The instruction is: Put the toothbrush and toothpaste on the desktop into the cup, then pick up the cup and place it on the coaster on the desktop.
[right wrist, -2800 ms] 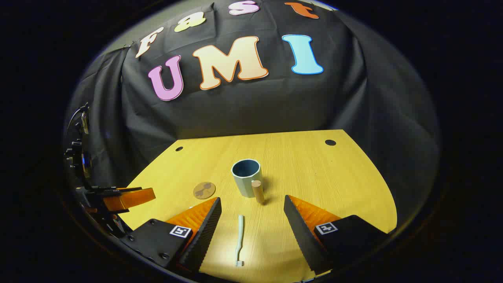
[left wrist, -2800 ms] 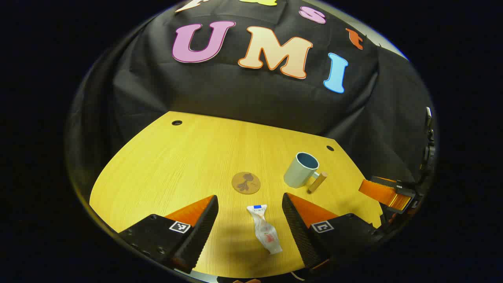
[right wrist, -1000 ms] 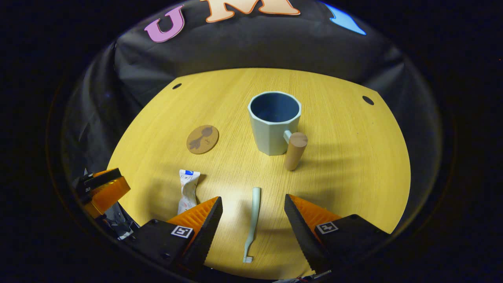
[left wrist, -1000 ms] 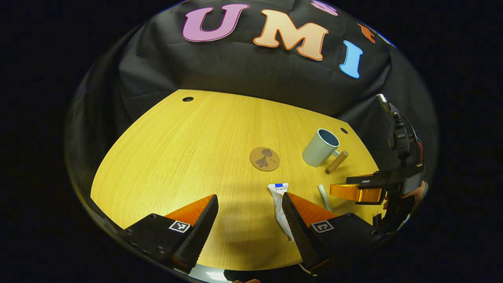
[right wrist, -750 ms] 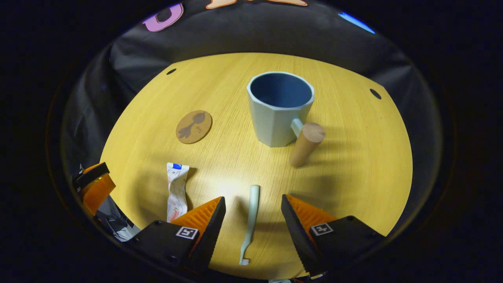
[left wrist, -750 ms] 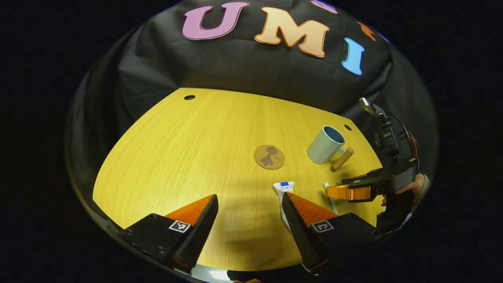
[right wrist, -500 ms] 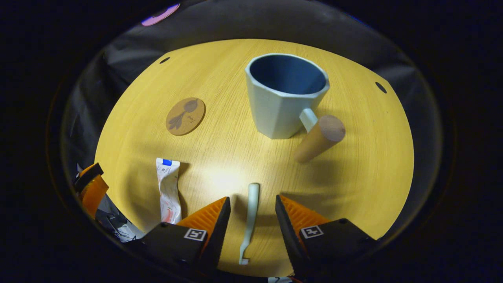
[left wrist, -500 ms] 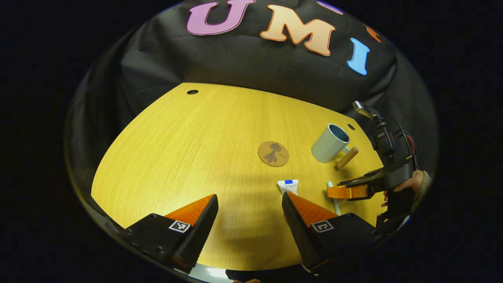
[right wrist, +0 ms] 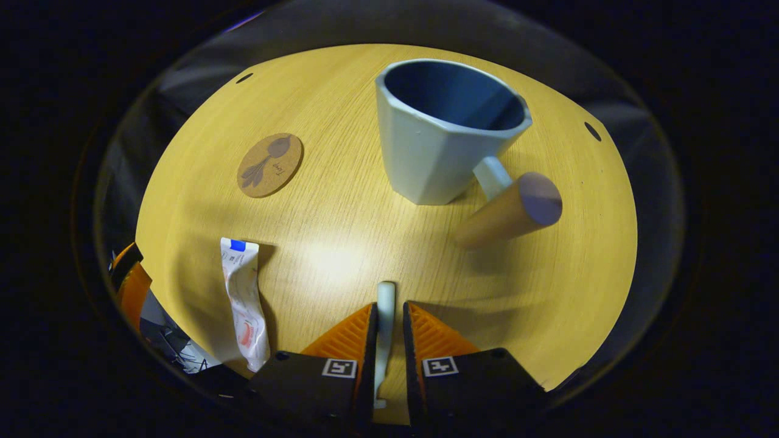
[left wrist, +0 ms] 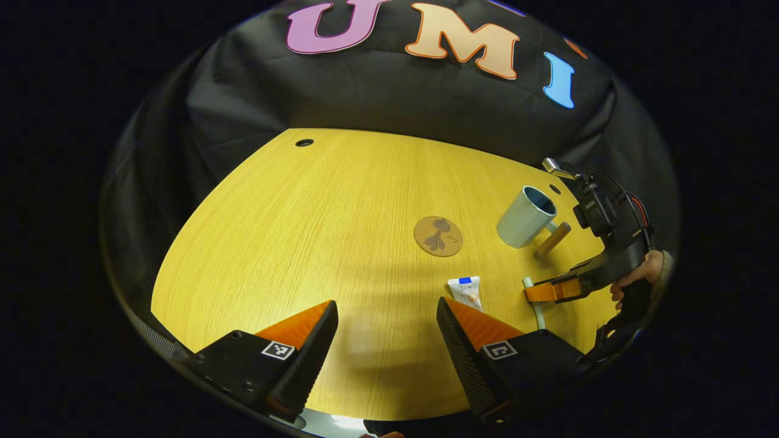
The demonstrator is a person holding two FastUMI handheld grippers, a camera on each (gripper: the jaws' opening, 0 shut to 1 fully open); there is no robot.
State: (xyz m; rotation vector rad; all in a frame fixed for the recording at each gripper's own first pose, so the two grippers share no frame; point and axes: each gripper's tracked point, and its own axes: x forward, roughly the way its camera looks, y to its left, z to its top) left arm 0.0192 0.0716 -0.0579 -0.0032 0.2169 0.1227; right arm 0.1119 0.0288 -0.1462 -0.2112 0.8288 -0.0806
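Note:
A pale green toothbrush (right wrist: 385, 298) lies on the yellow desk (right wrist: 341, 201), and my right gripper (right wrist: 389, 309) is shut on its handle, low over the desk. The pale blue cup (right wrist: 441, 140) with a wooden handle (right wrist: 508, 213) stands upright just beyond. A toothpaste tube (right wrist: 242, 292) lies to the left, and the round cork coaster (right wrist: 269, 165) sits farther back. My left gripper (left wrist: 385, 304) hangs open above the desk, with the toothpaste tube (left wrist: 466, 291) by its right finger. The left gripper view also has the coaster (left wrist: 438, 236), the cup (left wrist: 524, 210) and the right gripper (left wrist: 538, 293) on the toothbrush (left wrist: 537, 307).
A hand (left wrist: 633, 277) holds the right gripper at the desk's right side. Two cable holes (left wrist: 303, 143) (right wrist: 591, 131) sit near the desk's far corners. The black cloth wall (left wrist: 389, 103) rises behind the desk. The left gripper (right wrist: 131, 286) shows at the far left.
My right gripper came down and forward over the toothbrush and shut its fingers on the handle. My left gripper drifted left, so the toothpaste now lies off to its right.

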